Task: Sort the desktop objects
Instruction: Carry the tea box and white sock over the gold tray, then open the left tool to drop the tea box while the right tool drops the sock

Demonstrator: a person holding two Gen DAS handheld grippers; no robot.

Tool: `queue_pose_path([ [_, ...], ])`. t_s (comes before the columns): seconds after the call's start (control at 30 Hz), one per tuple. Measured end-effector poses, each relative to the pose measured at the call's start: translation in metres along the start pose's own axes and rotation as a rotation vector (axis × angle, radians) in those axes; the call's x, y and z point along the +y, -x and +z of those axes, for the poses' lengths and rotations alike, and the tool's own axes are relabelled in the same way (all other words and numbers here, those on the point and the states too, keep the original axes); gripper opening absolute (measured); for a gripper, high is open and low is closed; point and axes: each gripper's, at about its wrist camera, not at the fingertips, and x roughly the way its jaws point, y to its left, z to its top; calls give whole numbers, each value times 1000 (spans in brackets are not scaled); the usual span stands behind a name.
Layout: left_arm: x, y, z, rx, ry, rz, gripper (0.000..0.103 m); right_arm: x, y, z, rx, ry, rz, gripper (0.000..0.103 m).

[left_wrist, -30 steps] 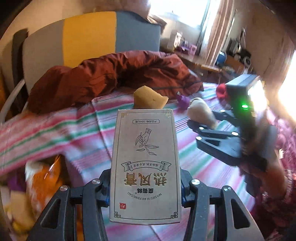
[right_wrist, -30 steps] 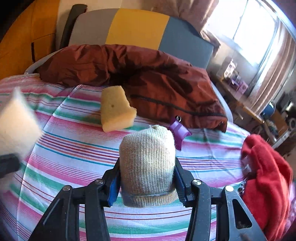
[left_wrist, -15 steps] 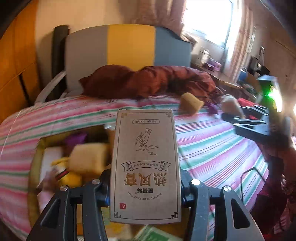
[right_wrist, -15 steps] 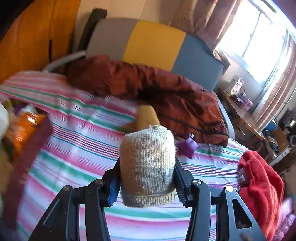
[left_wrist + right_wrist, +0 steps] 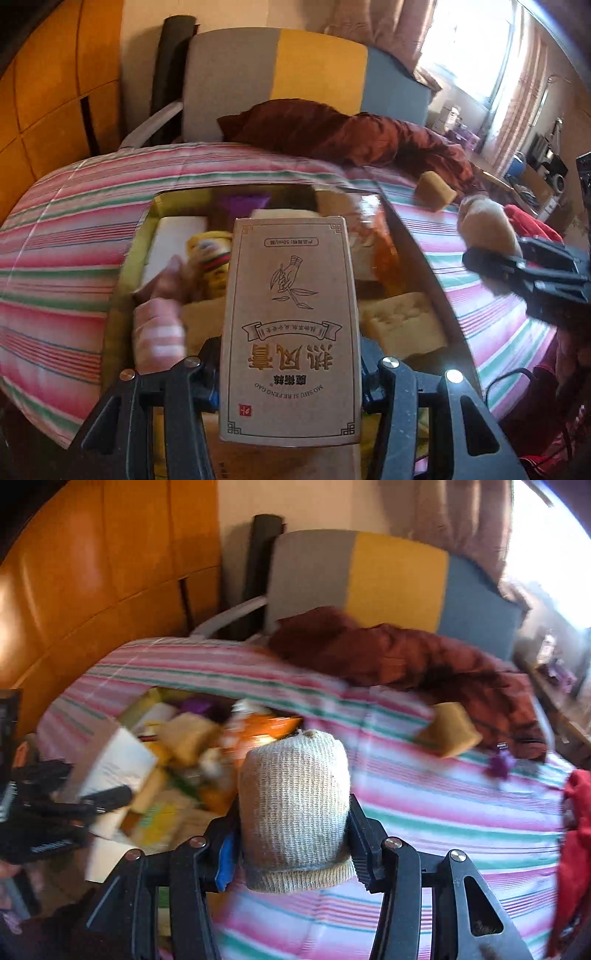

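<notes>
Cardboard, tan and printed with Chinese characters: that flat carton (image 5: 290, 325) is clamped in the left gripper (image 5: 290, 373), held right above the open yellow-green bin (image 5: 127, 258) sunk in the striped bedspread (image 5: 66, 229). The bin already holds plenty: sponges, a white box, a striped sock, a snack bag. So most of the sorting looks done. The right gripper (image 5: 293, 834) is squeezed on a rolled beige sock (image 5: 295, 805), just to the right of the bin and not yet over it. Still out on the bedspread, well right of the bin, lie a yellow sponge (image 5: 448, 729) and a small purple clip (image 5: 498, 764). I'd guess both held items drop in next.
</notes>
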Motion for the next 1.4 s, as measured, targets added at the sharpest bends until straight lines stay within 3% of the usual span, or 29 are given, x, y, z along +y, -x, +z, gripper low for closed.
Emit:
queue_pose_path([
  [0.2,22,-7,6,19,34,11,52,34,-29,10,43,-5,86,51],
  [0.37,32,-18,9,63,84,-18,61,45,-56,20,65,-57,158,53],
  [0.57,36,-3,2,24,100,-30,62,39,-54,18,47,-121,203,61],
  [0.67,36,8,0,-20,84,20,62,37,-46,13,41,-104,185,61],
  [0.7,36,11,0,-33,81,32,62,38,-44,12,40,-90,178,58],
  [0.73,35,14,0,-46,76,49,62,41,-41,10,39,-69,163,48],
  [0.83,30,21,1,-69,56,92,62,50,-40,7,41,-21,141,42],
  [1.0,19,27,3,-69,21,97,62,68,-56,1,93,50,109,40],
  [1.07,16,28,4,-64,14,119,62,64,-61,-1,102,23,110,40],
  [1.23,10,32,7,-73,35,81,62,43,-38,1,38,-49,138,40],
  [1.4,-8,28,15,-60,24,27,62,16,-15,2,4,-69,60,42],
])
